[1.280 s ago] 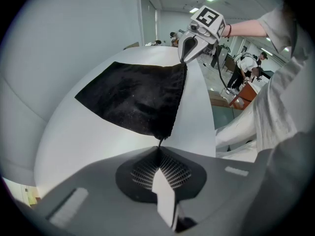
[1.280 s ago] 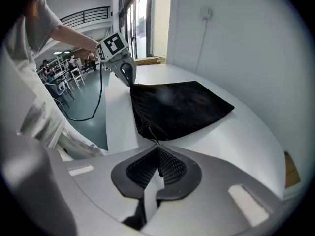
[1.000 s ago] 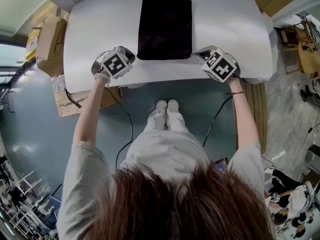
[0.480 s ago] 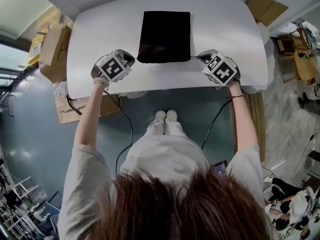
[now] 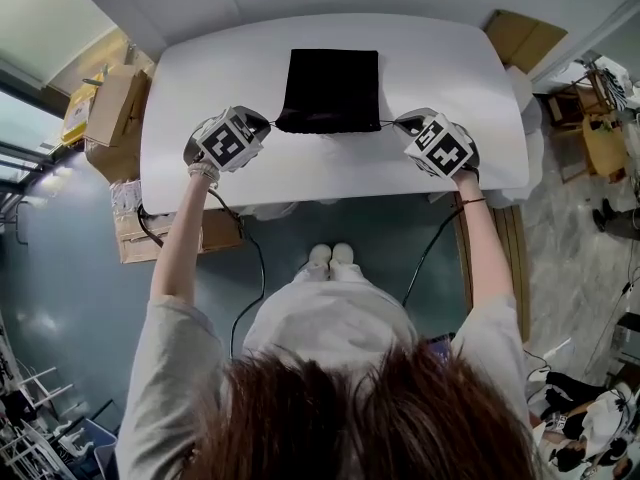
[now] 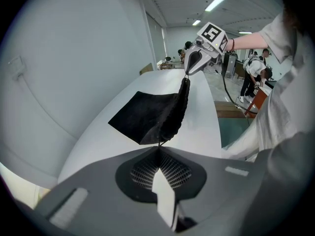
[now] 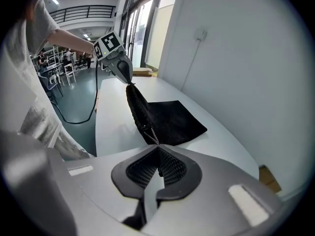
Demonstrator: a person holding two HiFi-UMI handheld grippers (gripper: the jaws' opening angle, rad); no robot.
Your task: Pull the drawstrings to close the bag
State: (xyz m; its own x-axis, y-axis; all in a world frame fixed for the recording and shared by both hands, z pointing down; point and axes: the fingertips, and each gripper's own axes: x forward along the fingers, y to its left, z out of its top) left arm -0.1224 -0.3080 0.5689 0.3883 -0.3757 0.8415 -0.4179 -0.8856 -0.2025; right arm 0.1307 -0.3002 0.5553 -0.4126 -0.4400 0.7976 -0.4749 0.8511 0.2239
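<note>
my left gripper [image 5: 258,126] and right gripper [image 5: 402,124] each clamp a drawstring [image 6: 160,142]; the black bag [image 5: 331,83] has its mouth gathered, nearly closed, perhaps one more tug.

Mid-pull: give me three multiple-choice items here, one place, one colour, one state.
1. The gathered mouth of the bag is: A) nearest the person, between left gripper and right gripper; B) farthest from the person; C) over the floor.
2. The bag is: A) white; B) black; C) red.
3. The grippers are: A) both open; B) both shut on drawstrings; C) only the left shut.
Answers: 1A, head view shows it strung between them. 2B, dark against the white table. 3B, each gripper view shows jaws closed on a drawstring.
</note>
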